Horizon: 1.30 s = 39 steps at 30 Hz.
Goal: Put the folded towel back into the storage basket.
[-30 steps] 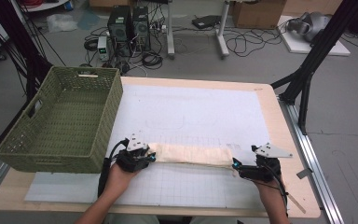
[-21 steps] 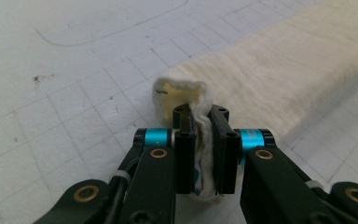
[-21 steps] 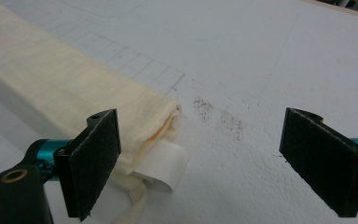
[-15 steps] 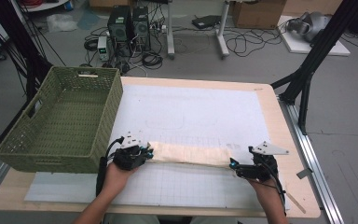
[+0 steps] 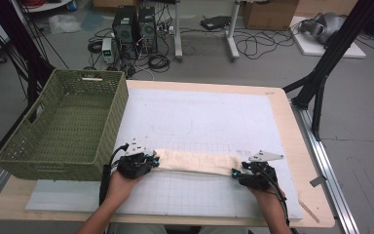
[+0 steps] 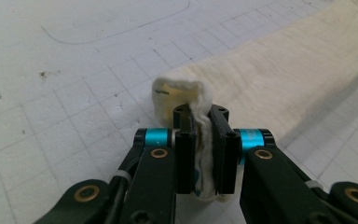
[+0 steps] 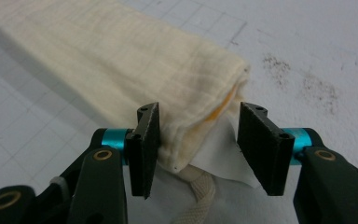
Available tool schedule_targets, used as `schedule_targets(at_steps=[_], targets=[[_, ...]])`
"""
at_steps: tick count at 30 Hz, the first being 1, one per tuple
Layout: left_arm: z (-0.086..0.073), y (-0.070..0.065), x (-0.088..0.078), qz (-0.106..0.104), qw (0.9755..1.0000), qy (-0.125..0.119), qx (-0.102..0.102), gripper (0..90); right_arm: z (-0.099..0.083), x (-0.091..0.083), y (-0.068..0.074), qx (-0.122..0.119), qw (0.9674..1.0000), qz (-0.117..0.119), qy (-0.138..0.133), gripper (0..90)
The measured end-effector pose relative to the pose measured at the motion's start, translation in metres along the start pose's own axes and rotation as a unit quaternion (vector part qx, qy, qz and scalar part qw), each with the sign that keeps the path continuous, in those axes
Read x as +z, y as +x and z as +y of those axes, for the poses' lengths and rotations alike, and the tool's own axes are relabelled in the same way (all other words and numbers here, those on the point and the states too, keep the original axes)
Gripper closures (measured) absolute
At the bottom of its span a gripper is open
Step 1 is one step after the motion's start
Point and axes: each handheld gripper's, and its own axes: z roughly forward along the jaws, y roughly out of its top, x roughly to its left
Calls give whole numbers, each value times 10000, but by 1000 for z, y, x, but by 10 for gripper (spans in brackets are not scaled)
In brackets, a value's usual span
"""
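Lying near the front edge of the white mat (image 5: 199, 117), the folded cream cloth (image 5: 195, 162) stretched as a long narrow strip between the two hands, with the green basket (image 5: 63, 131) standing empty at the left of the table. The left gripper (image 6: 200, 140) was clamped tight on its end of the cloth, so that grasp looked done. The right gripper (image 7: 198, 140) had just been closing, its jaws straddling the other end but apart from it, so this grasp and any lift or fold remained.
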Motion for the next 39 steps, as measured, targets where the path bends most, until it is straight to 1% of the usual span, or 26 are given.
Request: schedule_targets(at_steps=[3, 4, 7, 9, 12, 15, 18, 19, 20, 26, 29, 32, 39], targets=[[-2, -1, 2, 28, 10000, 71, 58, 815, 0, 0, 0, 123, 9999, 51, 23, 554], [-3, -1, 2, 29, 10000, 71, 48, 815, -1, 0, 0, 145, 9998, 94, 30, 605], [-3, -1, 3, 39, 10000, 71, 50, 816, 0, -1, 4, 42, 9996, 273, 53, 754], [-3, 0, 3, 35, 10000, 70, 62, 818, 1, -1, 7, -38, 9996, 260, 80, 789], [0, 0, 0, 1, 9999, 30, 96, 822, 2, -2, 7, -93, 9996, 241, 65, 796], [4, 1, -5, -47, 9999, -123, 83, 822, 4, -3, 7, -116, 9997, 218, 50, 810], [8, 0, -10, -80, 9996, -250, 104, 822, 6, -5, 5, -102, 9997, 204, -26, 826], [10, 0, -12, -77, 9995, -288, 99, 822, 7, -6, 5, -141, 9997, 187, -51, 828], [11, 0, -13, -84, 9994, -303, 136, 822, 8, -6, 5, -165, 9997, 176, -64, 829], [15, -1, -19, -96, 9987, -475, 133, 822, 9, -8, 6, -140, 9997, 156, -88, 832], [18, -1, -23, -95, 9982, -574, 147, 822, 12, -11, 7, -126, 9996, 119, -209, 834], [21, -1, -28, -85, 9975, -689, 126, 823, 17, -17, 7, -45, 9992, 145, -367, 840], [31, -1, -42, -100, 9950, -985, 125, 823, 27, -24, 9, -83, 9982, 38, -600, 839]])
